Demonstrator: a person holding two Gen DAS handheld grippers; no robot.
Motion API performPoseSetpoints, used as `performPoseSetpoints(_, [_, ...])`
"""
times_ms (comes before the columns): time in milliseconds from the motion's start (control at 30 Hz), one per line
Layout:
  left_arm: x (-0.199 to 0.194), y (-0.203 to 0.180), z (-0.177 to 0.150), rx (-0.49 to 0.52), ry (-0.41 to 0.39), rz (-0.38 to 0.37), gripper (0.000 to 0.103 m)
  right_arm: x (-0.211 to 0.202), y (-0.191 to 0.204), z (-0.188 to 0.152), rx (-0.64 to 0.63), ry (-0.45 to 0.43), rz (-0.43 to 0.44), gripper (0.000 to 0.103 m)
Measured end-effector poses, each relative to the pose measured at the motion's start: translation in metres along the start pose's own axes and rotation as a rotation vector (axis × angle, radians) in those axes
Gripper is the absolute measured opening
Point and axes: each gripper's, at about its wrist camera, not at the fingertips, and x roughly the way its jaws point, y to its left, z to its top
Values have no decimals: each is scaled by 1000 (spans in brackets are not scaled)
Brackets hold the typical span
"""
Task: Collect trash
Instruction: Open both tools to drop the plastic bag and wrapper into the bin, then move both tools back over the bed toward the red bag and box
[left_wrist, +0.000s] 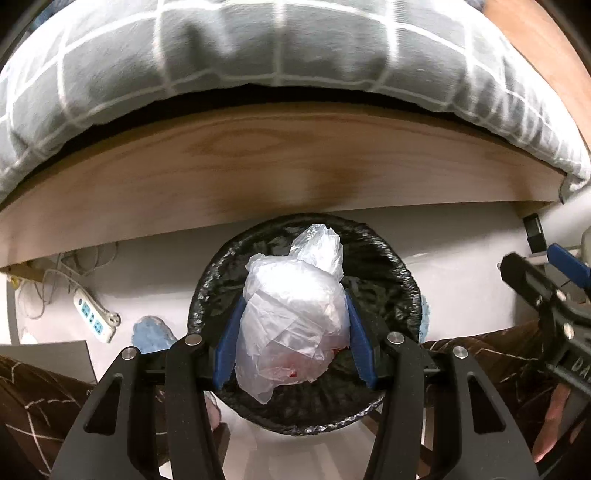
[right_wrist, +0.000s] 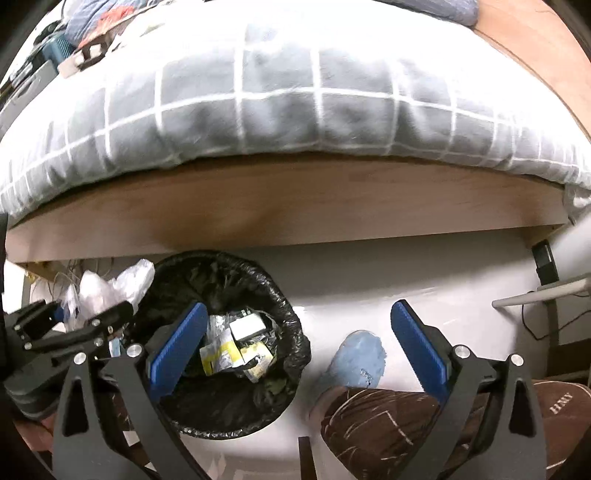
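A crumpled clear plastic bag (left_wrist: 291, 317) with something red inside sits between the blue pads of my left gripper (left_wrist: 293, 314), which is shut on it. It hangs right over the round bin with a black liner (left_wrist: 384, 266). In the right wrist view the bin (right_wrist: 288, 332) holds several yellow and white wrappers (right_wrist: 236, 347). My right gripper (right_wrist: 299, 332) stands wide open with nothing between its pads, its left finger over the bin and its right finger over the floor. My left gripper (right_wrist: 85, 306) with the bag (right_wrist: 110, 284) shows at the bin's left rim.
A bed with a grey checked duvet (left_wrist: 258, 59) and a wooden side board (left_wrist: 258, 162) runs just behind the bin. A power strip (left_wrist: 94, 314) and cables lie on the white floor at left. A blue slipper (right_wrist: 358, 358) and a person's brown patterned trouser legs (right_wrist: 388, 421) are close by.
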Motion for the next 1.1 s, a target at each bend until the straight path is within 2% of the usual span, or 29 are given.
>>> performPoseSetpoints(167, [-8, -2, 1, 10, -37, 29, 55, 2, 2, 0, -7, 3, -24, 95])
performPoseSetpoints(333, [-13, 3, 2, 16, -66, 59, 83, 5, 5, 0, -12, -1, -21, 95])
performPoseSetpoints(433, [-19, 10, 3, 3, -93, 89, 95, 7, 7, 1, -12, 3, -16, 95])
performPoseSetpoints(700, [-39, 42, 2, -30, -130, 156, 97, -2, 27, 9, -49, -30, 33, 95])
performPoseSetpoints(1100, [-105, 74, 7, -86, -236, 130, 97, -51, 61, 28, -101, -130, 76, 95])
